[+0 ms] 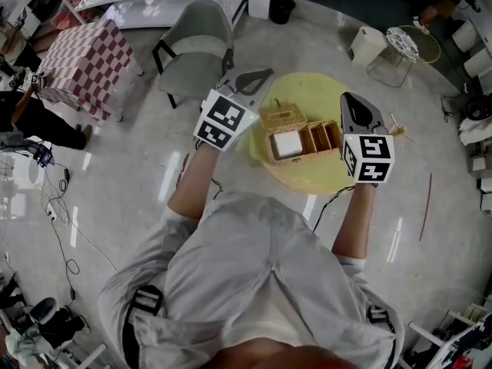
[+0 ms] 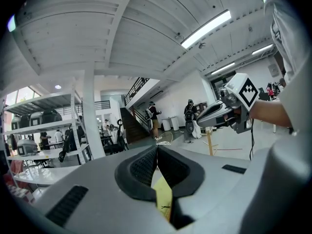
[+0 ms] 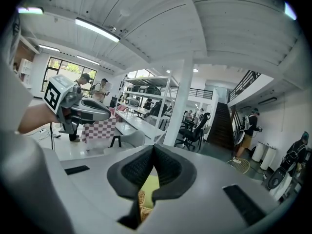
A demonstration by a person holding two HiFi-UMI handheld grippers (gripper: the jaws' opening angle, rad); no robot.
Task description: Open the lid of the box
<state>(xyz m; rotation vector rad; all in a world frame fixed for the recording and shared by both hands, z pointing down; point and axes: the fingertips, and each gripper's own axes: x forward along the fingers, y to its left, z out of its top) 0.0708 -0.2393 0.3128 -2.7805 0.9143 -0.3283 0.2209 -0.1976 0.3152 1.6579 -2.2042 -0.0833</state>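
Seemingly done: box point(image 1: 304, 141), lid point(image 1: 283, 118) raised, between left claw point(image 1: 261, 75) and right claw point(image 1: 350, 100); both pinched shut, empty.

Head view looked steeply down on the yellow table point(image 1: 315, 91); gripper views faced outward across the room, both sharing the staircase point(image 2: 129, 126).

- One yellow table point(image 1: 307, 91).
- One wicker box point(image 1: 296, 133), on the table.
- Two grippers, left gripper point(image 1: 260, 74) and right gripper point(image 1: 350, 98), flanking the table.
- One grey chair point(image 1: 196, 48), near the table.
- One checked cloth point(image 1: 84, 64), well apart from the table.
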